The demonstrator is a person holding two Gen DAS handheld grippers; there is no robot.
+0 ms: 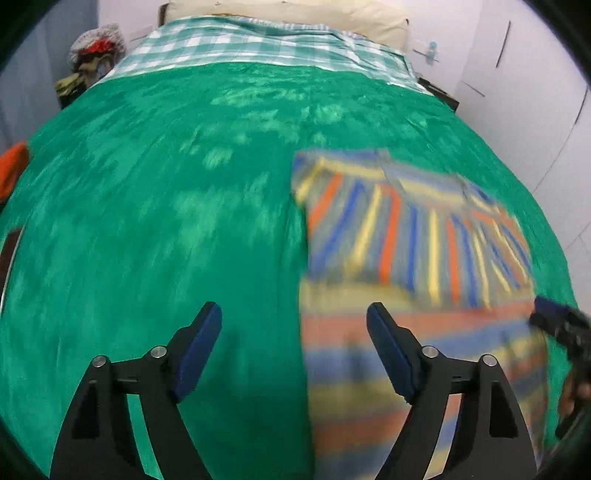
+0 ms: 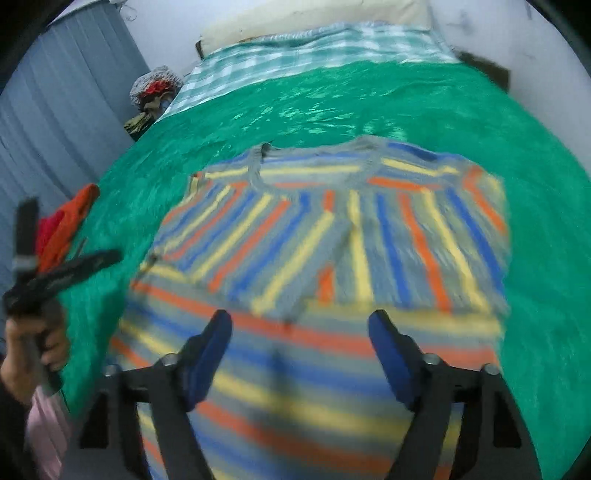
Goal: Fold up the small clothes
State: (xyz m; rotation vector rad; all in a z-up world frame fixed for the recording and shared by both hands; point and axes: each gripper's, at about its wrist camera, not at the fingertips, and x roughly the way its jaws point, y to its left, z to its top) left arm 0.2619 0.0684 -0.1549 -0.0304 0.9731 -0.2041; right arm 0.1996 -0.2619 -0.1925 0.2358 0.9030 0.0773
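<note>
Two claws, both with jaws standing wide apart and nothing between the blue pads. Your left claw [image 1: 294,325] hangs over the green bedspread [image 1: 147,221], just left of the striped shirt [image 1: 406,236], with one pad over plain green cloth and the other over the shirt's near edge. Your right claw [image 2: 300,332] hangs over the lower part of that same striped shirt [image 2: 332,236], above its cross-wise bands.

You see the shirt lying flat on the bed, grey with blue, yellow and orange stripes. Its upper part is folded so that the stripes run lengthwise there, while the nearer part shows them running across. The neckline points toward the far end of the bed.

From the right wrist view your left hand [image 2: 37,343] shows at the left edge, wrapped round its claw's handle, beside an orange garment [image 2: 70,225] lying at the bed's edge. From the left wrist view the tip of your right claw shows at the right edge, at the shirt's side.

Farther up the bed lies a green-and-white checked blanket [image 1: 240,48], then a cream pillow [image 1: 295,14] by the wall. A heap of clothes [image 1: 92,55] sits beside the bed at the far left.

No brand, label or writing can be read on anything; both views are blurred.
</note>
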